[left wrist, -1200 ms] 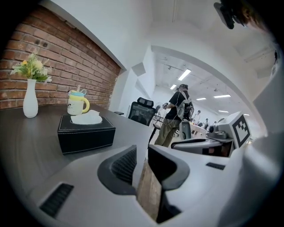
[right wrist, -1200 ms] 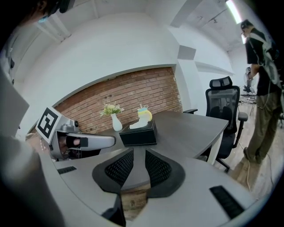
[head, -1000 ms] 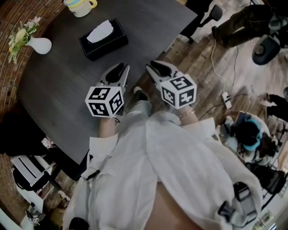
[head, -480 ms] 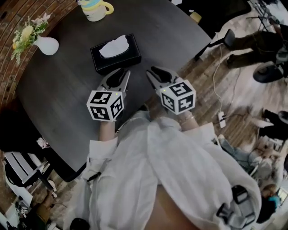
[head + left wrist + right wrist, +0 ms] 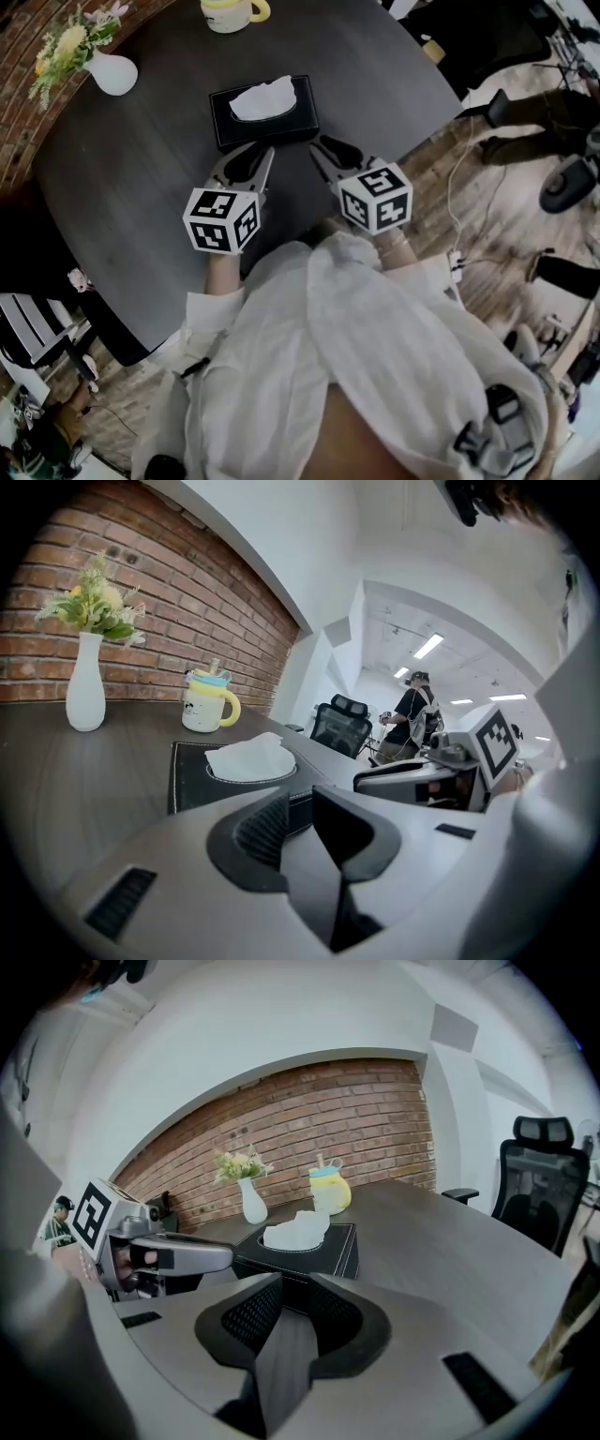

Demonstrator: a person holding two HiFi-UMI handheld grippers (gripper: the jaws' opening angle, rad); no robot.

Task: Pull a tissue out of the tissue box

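Observation:
A black tissue box (image 5: 230, 127) lies on the dark table (image 5: 141, 178), and a white tissue (image 5: 264, 98) sticks up from its top slot. My left gripper (image 5: 255, 156) hovers just short of the box's near edge, jaws a little apart with nothing between them. My right gripper (image 5: 323, 147) is beside it at the box's near right corner, also slightly open and empty. In the left gripper view the box (image 5: 192, 775) and tissue (image 5: 248, 759) lie just beyond the jaws (image 5: 298, 794). The right gripper view shows the box (image 5: 323, 1252) and tissue (image 5: 295, 1229) straight ahead.
A white vase (image 5: 114, 75) with flowers stands at the far left of the table. A yellow cup (image 5: 230, 11) sits behind the box. Black office chairs (image 5: 487, 37) and floor cables (image 5: 459, 187) are to the right, beyond the table's edge. A person (image 5: 411, 714) stands far off.
Both grippers have moved forward over the table towards the tissue box, which now lies right at their tips. Their jaws look unchanged.

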